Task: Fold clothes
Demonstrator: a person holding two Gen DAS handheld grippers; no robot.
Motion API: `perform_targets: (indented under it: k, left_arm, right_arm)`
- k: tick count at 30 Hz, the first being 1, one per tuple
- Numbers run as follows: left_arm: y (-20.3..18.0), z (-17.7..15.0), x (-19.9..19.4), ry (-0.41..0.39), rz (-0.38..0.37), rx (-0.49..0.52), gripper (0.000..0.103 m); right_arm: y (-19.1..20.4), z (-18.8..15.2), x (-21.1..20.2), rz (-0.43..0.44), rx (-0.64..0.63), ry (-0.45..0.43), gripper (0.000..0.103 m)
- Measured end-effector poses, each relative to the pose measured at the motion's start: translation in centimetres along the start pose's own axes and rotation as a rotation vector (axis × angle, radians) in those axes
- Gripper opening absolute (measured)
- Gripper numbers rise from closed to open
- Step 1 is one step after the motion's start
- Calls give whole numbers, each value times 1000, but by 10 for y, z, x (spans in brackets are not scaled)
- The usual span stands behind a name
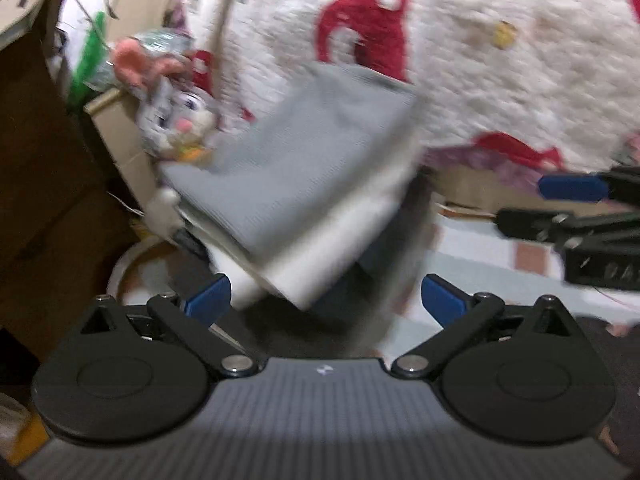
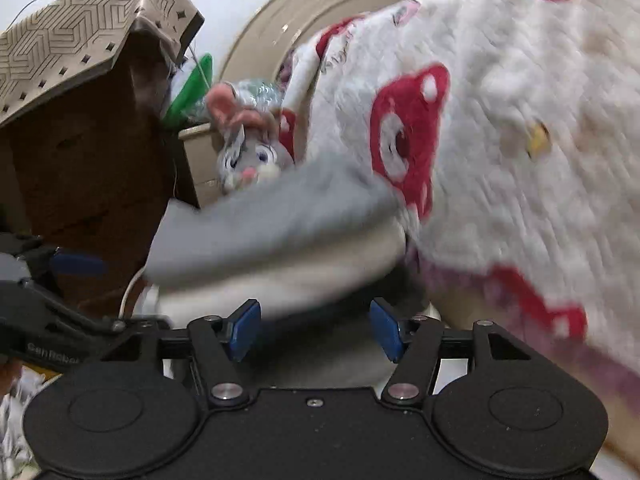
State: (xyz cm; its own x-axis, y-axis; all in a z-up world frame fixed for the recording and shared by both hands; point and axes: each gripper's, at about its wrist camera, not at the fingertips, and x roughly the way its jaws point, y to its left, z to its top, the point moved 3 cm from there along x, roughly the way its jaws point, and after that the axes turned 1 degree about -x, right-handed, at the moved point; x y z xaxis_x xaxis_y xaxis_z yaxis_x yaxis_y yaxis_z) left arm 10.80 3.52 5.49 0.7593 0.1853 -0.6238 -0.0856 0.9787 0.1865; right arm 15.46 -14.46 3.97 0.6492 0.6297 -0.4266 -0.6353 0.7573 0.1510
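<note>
A folded grey garment [image 1: 296,164] lies on top of a stack of folded pale clothes [image 1: 332,232]; both views are blurred. It also shows in the right wrist view [image 2: 272,220] over a pale folded layer [image 2: 288,280]. My left gripper [image 1: 324,300] is open and empty, just short of the stack's near edge. My right gripper [image 2: 314,330] is open and empty, its blue pads close under the stack's near edge. The right gripper shows at the right of the left wrist view [image 1: 536,204]. The left gripper shows at the left of the right wrist view [image 2: 76,268].
A white fleece blanket [image 1: 500,60] with red prints hangs behind and to the right of the stack. A grey plush rabbit [image 2: 248,160] sits behind the stack to the left. A brown cabinet [image 2: 80,184] with a patterned cover stands at the left. Checked bedding [image 1: 480,264] lies below.
</note>
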Motion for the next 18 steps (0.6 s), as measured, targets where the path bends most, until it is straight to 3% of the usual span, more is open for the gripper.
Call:
perform_targets:
  k: [3,8,11,18]
  left_arm:
    - [-19,-26,-13,38,-10,-4,103]
    - [-38,-40,-33,44,16,-27,103]
    - [-47,-46,-44,48,15,-49,103]
    - [-54,-66,-61,72,51,-106,103]
  right_arm:
    - [2,-23,-32,-24,12,7,67]
    - [4,-45,-79,-42,50,-15,74]
    - [7,-48,-95,-58,57,-25,81]
    - [15,-55,-112,-77,61,-9,85]
